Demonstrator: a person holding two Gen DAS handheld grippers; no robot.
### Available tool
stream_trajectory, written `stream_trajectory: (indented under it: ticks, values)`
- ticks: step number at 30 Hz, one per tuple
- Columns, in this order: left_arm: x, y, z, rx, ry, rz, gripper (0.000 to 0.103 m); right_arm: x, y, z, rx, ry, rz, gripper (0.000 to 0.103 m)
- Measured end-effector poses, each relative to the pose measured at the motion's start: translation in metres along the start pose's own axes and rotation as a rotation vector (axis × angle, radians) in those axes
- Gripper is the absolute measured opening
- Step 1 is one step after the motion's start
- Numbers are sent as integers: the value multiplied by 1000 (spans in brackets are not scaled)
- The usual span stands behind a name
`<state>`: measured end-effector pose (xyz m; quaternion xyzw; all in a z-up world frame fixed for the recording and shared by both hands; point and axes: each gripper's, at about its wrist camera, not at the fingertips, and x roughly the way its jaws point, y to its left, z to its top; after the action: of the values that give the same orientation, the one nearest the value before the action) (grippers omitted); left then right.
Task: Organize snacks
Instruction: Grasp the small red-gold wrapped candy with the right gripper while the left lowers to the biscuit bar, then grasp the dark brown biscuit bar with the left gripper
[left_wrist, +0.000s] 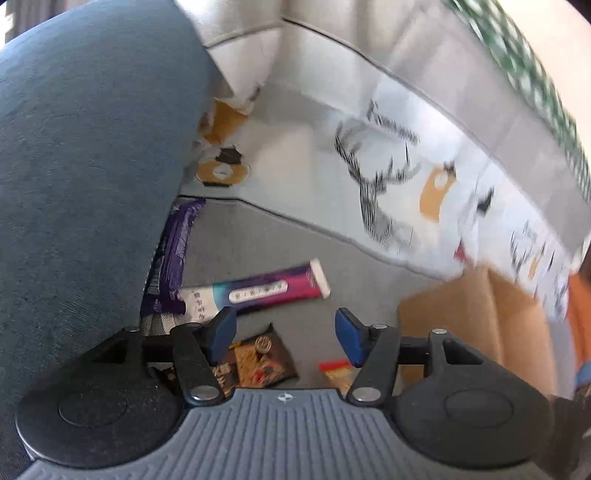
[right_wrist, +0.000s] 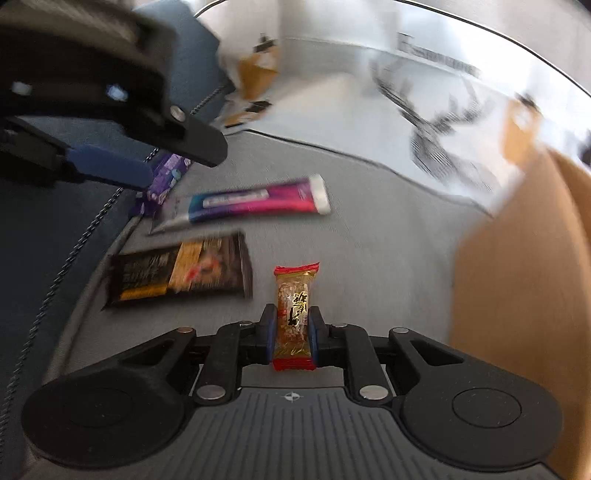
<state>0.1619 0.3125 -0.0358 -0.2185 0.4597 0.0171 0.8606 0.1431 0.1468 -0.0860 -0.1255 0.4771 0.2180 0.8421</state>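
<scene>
My right gripper is shut on a small gold snack bar with red ends, held upright just above the grey seat. My left gripper is open with nothing between its pads, hovering over a dark snack packet. That packet lies flat to the left of the held bar. A purple-pink tube lies beyond it, and a purple packet leans against the blue cushion. A red and gold wrapper is partly hidden by the left gripper's right finger.
A brown cardboard box stands at the right, and its corner also appears in the left wrist view. A big blue cushion fills the left. A white patterned cover lies behind the seat. A blue pad of the left gripper shows at the upper left.
</scene>
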Motion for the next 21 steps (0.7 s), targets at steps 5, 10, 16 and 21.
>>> stream_trajectory:
  ticks: [5, 10, 16, 21]
  values:
    - [14, -17, -15, 158, 48, 74, 80, -44, 15, -51, 1, -38, 23, 18]
    - [36, -24, -28, 251, 97, 168, 83, -49, 28, -83, 1, -42, 32, 18]
    - [58, -25, -39, 330, 138, 247, 86, -47, 27, -86, 60, -54, 15, 18]
    - [63, -30, -43, 378, 146, 281, 86, -39, 13, -83, 114, -39, 6, 18]
